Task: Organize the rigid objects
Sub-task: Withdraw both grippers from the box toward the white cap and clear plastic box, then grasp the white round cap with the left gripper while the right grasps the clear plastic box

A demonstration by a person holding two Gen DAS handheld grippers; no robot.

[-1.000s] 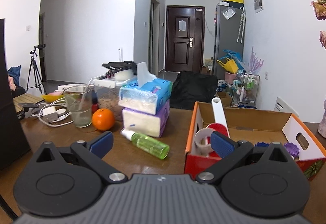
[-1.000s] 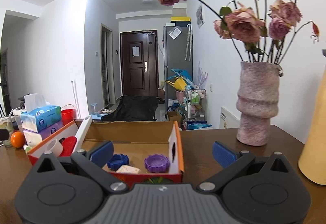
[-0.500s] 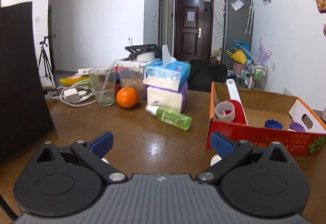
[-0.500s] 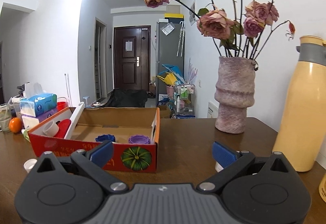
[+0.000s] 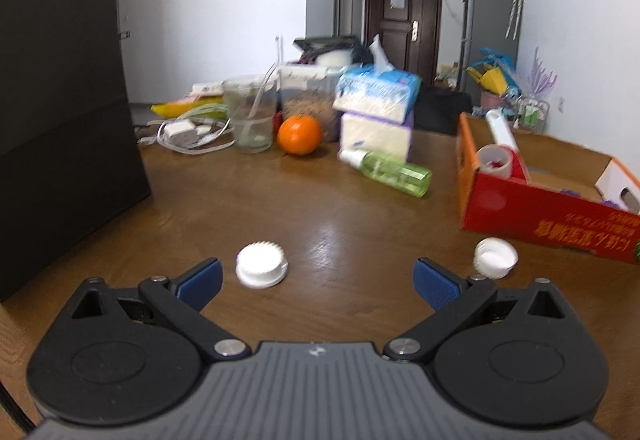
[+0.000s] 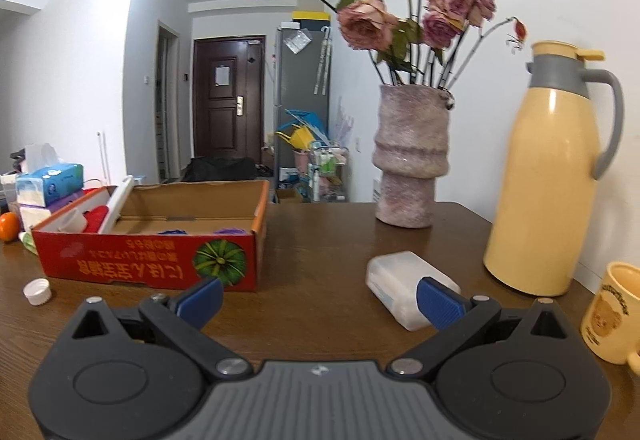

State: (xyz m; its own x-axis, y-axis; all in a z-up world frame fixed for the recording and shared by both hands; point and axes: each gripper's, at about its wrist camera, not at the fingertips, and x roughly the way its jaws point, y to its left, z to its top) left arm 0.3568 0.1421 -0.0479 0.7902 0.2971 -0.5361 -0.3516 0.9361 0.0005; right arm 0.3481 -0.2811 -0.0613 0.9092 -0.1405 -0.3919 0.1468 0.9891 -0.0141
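Since the earlier frames you have drawn both grippers back from the cardboard box, bringing the loose pieces into view. Your left gripper gapes wide, empty, a white ribbed cap just beyond its left finger and a second white cap near the box front. Your right gripper gapes wide, empty, a white plastic case lying on the table at its right finger.

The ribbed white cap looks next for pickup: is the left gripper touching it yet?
Apart. The left wrist view shows bare table between the ribbed white cap and the open left gripper.

Two low wrist views along the table, sharing the red box.
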